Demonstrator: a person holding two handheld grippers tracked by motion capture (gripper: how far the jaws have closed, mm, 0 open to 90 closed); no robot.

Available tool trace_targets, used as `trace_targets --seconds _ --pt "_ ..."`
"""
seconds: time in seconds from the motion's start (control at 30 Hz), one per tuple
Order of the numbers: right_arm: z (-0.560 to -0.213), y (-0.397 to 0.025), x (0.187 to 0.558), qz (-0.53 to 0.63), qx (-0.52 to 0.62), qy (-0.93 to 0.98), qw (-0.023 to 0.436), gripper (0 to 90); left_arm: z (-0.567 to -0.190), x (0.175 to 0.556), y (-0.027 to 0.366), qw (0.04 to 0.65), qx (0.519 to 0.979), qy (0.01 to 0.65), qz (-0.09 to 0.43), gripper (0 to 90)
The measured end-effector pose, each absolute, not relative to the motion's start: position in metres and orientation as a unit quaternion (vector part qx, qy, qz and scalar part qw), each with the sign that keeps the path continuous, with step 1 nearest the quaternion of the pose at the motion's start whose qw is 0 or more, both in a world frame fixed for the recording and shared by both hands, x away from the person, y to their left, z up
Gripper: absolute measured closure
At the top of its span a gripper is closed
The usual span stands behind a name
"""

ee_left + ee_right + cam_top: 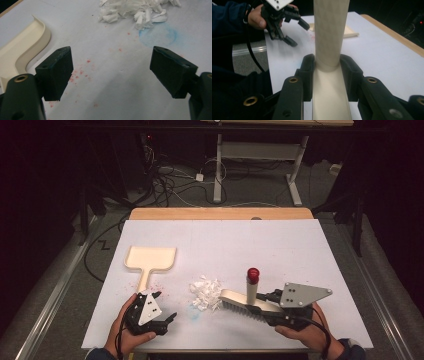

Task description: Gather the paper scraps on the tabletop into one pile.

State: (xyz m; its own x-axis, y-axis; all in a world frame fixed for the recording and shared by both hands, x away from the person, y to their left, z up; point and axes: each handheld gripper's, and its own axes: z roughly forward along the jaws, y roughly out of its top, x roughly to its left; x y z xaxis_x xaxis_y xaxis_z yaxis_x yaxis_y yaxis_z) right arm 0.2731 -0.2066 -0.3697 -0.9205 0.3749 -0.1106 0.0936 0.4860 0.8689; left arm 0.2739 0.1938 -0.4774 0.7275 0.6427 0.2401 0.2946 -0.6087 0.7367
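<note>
A cream brush (245, 302) with an upright, red-capped handle (252, 282) lies low over the white table, bristles toward a pile of white paper scraps (206, 292). My right gripper (262, 310) is shut on the brush's back; in the right gripper view the jaws clamp the base of the handle (330, 32). A cream dustpan (150, 257) lies flat at the left, its handle pointing toward me. My left gripper (166, 306) hovers open and empty just right of that handle. In the left gripper view, the dustpan (22, 50) is at the left and the scraps (135, 10) are ahead.
Red specks (80, 72) and a faint blue ring stain (160, 35) mark the white sheet. The table's wooden far edge (220, 213) borders the floor, which holds cables (175, 185) and another table's legs (218, 170). The right half of the sheet (300, 250) is bare.
</note>
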Motion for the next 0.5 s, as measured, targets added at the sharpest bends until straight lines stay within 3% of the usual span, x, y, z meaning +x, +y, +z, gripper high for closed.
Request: trace_targets --seconds 0.5 --pt "-0.384 -0.277 0.276 0.441 0.210 0.862 0.134 67.8 -0.478 0.275 0.193 0.345 0.862 0.274 0.250 17.9"
